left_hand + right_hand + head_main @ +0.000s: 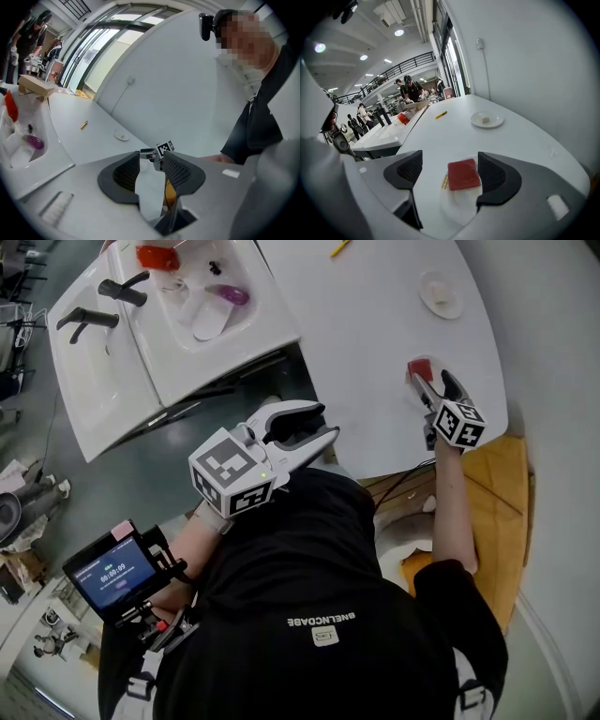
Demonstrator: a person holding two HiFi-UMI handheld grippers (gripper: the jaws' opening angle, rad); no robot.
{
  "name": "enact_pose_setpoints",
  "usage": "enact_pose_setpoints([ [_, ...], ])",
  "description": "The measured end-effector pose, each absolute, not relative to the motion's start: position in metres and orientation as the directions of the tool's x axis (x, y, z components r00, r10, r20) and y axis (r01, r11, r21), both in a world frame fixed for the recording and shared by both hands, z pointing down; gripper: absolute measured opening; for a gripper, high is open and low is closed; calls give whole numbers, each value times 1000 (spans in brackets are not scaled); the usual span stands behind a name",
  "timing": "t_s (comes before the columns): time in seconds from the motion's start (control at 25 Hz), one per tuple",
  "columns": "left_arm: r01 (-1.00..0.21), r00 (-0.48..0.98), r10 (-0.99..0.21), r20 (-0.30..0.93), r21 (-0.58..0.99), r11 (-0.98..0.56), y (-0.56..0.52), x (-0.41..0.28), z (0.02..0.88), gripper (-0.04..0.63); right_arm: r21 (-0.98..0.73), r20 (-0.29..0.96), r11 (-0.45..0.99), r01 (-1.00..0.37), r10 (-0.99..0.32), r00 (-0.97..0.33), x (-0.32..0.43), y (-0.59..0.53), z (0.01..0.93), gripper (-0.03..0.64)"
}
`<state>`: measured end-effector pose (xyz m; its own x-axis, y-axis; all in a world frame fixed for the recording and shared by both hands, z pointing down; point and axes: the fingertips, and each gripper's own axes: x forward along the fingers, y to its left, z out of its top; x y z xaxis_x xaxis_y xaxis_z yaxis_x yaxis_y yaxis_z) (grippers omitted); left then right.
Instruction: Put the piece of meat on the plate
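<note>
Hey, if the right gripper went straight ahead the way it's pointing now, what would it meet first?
Most likely the red piece of meat. It lies just ahead, in line with the gap between the open jaws of the right gripper, nearer the right-hand jaw. How close it is remains hard to judge.

I see the right gripper (450, 168) with jaws apart; the meat (463, 174) lies between them on the plate (458, 208), just beside the right jaw.

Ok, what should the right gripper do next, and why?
Probably close the right gripper on the piece of meat. Its jaws stand apart on either side of the red slab, while the plate sits farther off on the table, so a grip likely comes before any carry.
</note>
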<state>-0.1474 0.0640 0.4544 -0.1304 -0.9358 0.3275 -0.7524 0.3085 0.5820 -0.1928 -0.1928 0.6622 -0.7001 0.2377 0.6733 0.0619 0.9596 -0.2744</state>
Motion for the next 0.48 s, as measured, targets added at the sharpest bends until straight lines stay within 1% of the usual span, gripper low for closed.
enact_pose_setpoints([
  [0.2, -778, -90, -946, 312, 571, 262, 40, -152, 442, 176, -280, 636, 959, 41, 217, -741, -189, -206, 633, 370],
  [0.48, -817, 6, -958, 288, 554, 161, 23, -134, 432, 176, -285, 558, 958, -10, 158, -815, -154, -206, 589, 359],
])
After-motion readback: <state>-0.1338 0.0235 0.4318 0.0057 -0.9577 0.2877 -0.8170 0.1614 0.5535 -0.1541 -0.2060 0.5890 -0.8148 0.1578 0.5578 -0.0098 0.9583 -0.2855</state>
